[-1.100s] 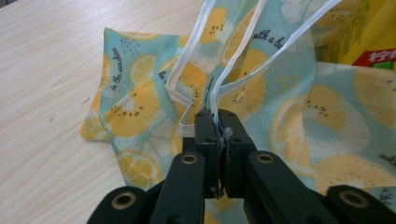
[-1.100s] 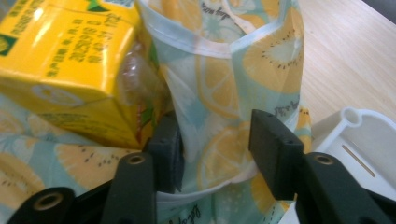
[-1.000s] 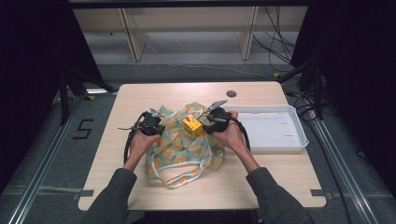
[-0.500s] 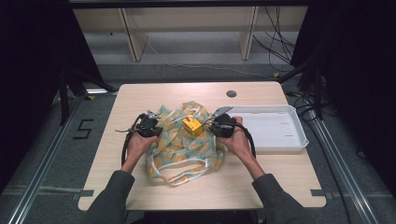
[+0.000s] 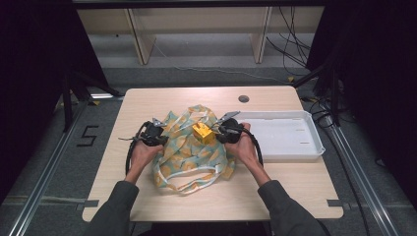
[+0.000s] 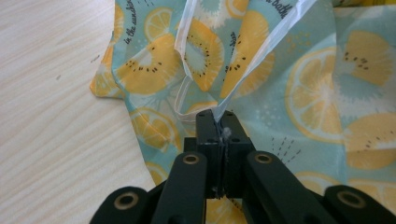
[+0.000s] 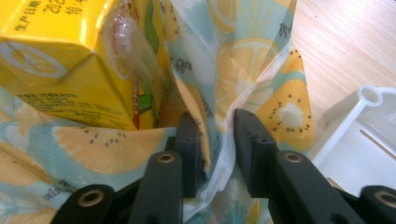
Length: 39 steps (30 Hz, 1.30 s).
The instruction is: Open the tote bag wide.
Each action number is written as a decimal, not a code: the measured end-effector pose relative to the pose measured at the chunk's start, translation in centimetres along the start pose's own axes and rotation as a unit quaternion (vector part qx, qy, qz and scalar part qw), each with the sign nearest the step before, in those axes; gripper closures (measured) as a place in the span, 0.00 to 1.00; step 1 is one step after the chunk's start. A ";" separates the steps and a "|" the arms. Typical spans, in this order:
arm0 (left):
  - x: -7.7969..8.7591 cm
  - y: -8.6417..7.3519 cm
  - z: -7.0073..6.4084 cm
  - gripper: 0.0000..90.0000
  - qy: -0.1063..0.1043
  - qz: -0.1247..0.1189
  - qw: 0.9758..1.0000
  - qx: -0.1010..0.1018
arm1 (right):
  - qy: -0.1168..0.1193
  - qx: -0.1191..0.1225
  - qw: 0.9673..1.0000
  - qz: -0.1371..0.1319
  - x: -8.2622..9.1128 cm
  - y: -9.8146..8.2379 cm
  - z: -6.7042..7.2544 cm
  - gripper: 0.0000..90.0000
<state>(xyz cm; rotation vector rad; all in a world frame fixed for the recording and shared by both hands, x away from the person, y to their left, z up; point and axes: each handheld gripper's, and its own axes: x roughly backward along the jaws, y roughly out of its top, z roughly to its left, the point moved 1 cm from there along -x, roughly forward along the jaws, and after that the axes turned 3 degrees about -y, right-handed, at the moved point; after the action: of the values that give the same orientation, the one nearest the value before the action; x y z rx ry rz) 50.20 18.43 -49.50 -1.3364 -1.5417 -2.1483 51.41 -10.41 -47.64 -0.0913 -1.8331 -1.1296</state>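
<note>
Left hand-held gripper clenched tight on a pinch of the fruit-print bag at its left edge, film pulled taut upward. Right hand-held gripper: jaws parted, just been opening, a fold of bag edge standing loose between them, pads not pressing. Yellow carton just beyond, sitting in the bag's mouth. Bag lies mid-surface; white tray just right of it

High view overlooks table; claw views close, perhaps sharing bag.
</note>
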 end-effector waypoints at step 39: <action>1.6 -1.1 0.5 0.96 -0.007 -0.007 1.000 0.025 | 0.019 0.079 0.995 -0.055 5.6 -1.3 0.6 0.95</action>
<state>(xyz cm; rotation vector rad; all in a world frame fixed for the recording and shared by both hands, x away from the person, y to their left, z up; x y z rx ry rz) 48.89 19.94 -49.02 -1.3307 -1.6025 -2.0998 47.28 -12.78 -44.38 0.1241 -1.9054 -1.0505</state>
